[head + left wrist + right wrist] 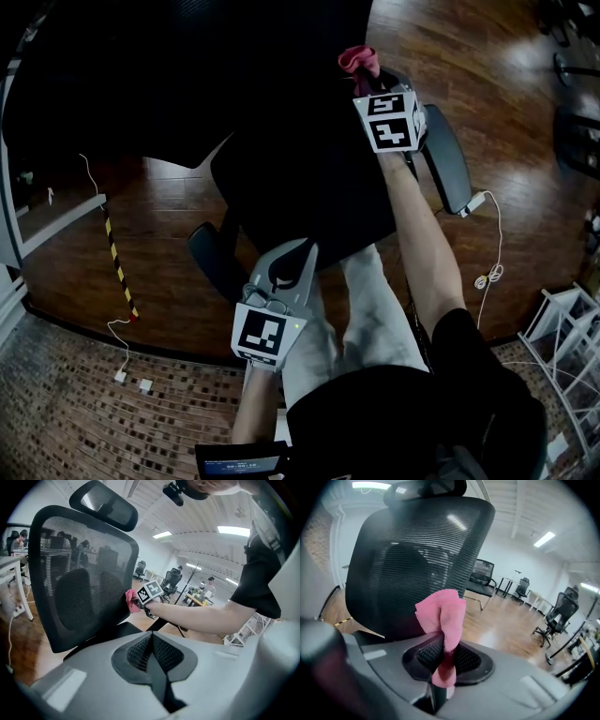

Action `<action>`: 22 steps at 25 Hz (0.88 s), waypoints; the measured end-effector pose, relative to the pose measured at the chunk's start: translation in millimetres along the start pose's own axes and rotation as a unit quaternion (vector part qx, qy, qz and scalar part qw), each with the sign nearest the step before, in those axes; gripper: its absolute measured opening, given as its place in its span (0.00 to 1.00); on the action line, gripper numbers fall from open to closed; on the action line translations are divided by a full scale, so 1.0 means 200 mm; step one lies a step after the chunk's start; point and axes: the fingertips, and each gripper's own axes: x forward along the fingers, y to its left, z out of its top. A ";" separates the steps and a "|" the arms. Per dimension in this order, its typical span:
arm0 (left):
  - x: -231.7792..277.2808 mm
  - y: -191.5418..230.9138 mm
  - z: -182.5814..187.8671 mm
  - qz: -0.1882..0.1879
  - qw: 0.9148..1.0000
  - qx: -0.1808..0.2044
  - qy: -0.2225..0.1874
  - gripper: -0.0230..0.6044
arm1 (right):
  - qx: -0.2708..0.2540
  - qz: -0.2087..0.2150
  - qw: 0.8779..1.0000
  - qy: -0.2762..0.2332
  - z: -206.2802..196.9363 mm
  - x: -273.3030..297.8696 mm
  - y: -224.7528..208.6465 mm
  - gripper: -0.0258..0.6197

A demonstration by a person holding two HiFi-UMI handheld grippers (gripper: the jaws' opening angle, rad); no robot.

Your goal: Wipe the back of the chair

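The black office chair's mesh back [84, 578] rises under a headrest [104, 501]. My right gripper [443, 641] is shut on a pink cloth [440, 616], which bunches up above the jaws, close in front of the mesh back [417, 550]. In the left gripper view the cloth [132, 599] meets the back's right edge, with the right gripper's marker cube [150, 591] behind it. From the head view the cloth [359, 61] shows beyond the right gripper [366, 82]. My left gripper [286, 270] hangs lower, near the chair's near edge, jaws shut on nothing [152, 641].
Armrests stick out on both sides [445, 155] [214, 258]. A white cable [489, 244] and yellow-black tape [117, 262] lie on the wood floor. A white rack [562, 328] stands at the right. Other office chairs [555, 616] and a desk [11, 569] stand farther off.
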 end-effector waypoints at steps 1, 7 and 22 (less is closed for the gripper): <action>-0.01 0.00 0.00 0.000 1.000 -0.003 -0.001 0.03 | 0.009 -0.012 1.000 0.001 -0.01 -0.01 -0.03 0.11; -0.08 0.01 -0.02 0.004 1.000 -0.007 -0.010 0.03 | 0.017 -0.034 0.999 0.006 -0.05 0.03 0.01 0.11; -0.42 0.21 -0.18 0.047 0.998 -0.030 -0.030 0.03 | -0.077 0.102 0.992 -0.010 0.01 0.12 0.97 0.11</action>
